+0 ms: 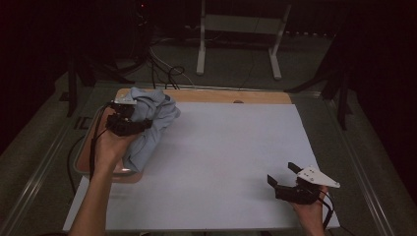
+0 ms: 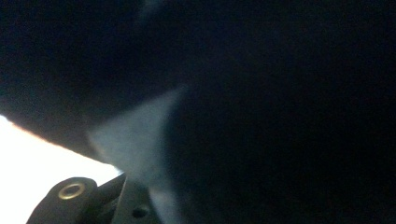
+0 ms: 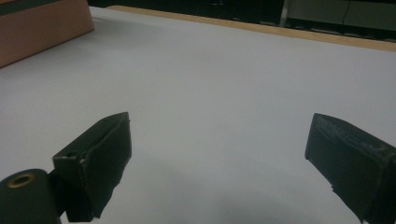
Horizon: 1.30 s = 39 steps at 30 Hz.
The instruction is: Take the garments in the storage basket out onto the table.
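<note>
At the far left corner of the surface [image 1: 231, 162], the left gripper [image 1: 129, 120] is buried in a crumpled light-blue cloth [image 1: 150, 128], a garment or towel by the look of it, which is bunched over a shallow brown tray [image 1: 129, 175] at the edge of the white sheet. Its jaws stand narrow and seem closed on a fold of the fabric; in the left gripper view the pale cloth [image 2: 135, 140] lies right against the lens, so the exact pinch is hidden. The right gripper [image 1: 285, 181] hovers low over the near right corner, well apart from the cloth, with its jaws spread wide on nothing but bare white sheet. Judging from this, the work is at an early stage: the cloth is grasped but still a heap at the tray. Drawing it onto the open sheet, spreading it and bringing in the idle right gripper all remain to be done.
</note>
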Available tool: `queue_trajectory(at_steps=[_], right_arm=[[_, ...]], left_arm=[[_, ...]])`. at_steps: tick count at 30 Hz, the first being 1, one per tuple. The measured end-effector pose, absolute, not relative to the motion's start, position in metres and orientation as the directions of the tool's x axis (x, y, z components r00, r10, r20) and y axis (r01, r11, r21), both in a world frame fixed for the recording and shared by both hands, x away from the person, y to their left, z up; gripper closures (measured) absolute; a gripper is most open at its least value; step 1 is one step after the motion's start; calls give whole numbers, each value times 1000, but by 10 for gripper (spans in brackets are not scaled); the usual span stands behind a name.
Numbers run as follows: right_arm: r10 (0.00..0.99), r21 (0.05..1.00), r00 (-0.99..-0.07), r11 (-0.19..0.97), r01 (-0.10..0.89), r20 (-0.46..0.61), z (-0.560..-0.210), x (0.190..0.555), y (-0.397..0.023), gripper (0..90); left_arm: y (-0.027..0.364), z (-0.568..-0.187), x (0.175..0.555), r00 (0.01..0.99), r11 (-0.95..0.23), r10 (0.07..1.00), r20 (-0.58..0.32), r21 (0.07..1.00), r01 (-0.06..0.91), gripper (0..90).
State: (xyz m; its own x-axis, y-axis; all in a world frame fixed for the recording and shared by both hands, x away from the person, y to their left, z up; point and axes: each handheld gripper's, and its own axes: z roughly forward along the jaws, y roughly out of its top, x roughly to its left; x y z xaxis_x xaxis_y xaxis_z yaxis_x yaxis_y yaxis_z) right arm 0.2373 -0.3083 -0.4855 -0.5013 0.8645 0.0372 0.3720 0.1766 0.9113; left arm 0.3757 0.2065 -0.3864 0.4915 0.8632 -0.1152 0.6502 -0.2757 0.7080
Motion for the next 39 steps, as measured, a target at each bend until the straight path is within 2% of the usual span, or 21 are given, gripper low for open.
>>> queue_trajectory(at_steps=[29, 39], right_arm=[[865, 911, -501, 181, 370, 32, -485, 237, -310, 71], [864, 911, -502, 182, 370, 31, -485, 237, -310, 71]], left_arm=[[163, -397, 380, 560, -334, 821, -114, 700, 632, 662], [149, -401, 383, 564, -322, 814, -140, 700, 638, 662]])
